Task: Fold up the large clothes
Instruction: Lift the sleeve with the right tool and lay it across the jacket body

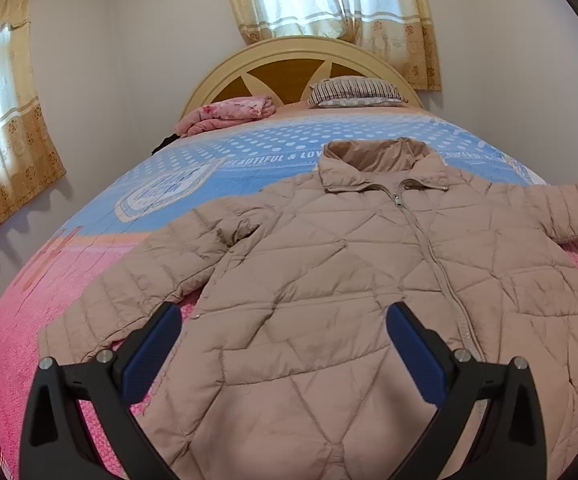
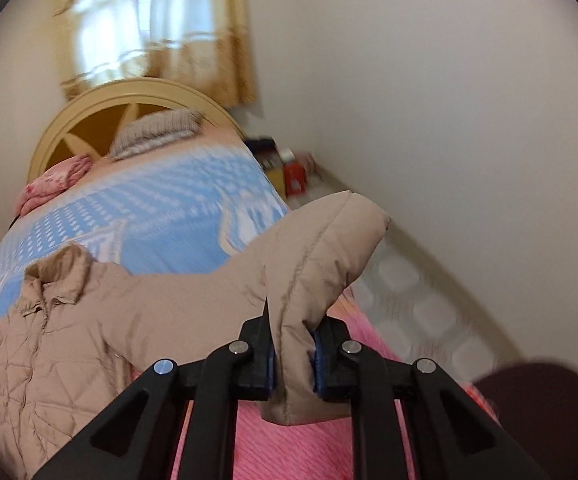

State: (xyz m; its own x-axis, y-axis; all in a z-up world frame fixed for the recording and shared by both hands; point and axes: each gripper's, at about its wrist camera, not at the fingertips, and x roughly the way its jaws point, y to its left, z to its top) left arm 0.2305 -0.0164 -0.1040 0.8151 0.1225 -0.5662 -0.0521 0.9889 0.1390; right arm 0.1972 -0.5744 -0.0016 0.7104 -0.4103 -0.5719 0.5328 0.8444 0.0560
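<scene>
Jacket [image 1: 349, 264] lies flat on the bed [image 1: 89, 256]. Right gripper [image 2: 292, 354] pinches its sleeve [image 2: 321, 248]; carry it across gently. Left gripper [image 1: 283, 344], spread wide, could steady the hem.

Bedspread [image 1: 249, 152] band reads "BEAUTIFUL & LOV" — rest hidden; nothing else legible.

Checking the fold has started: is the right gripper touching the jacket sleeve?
Touching. The right wrist view shows the right gripper shut on the jacket sleeve, fabric pinched between both fingers.
</scene>
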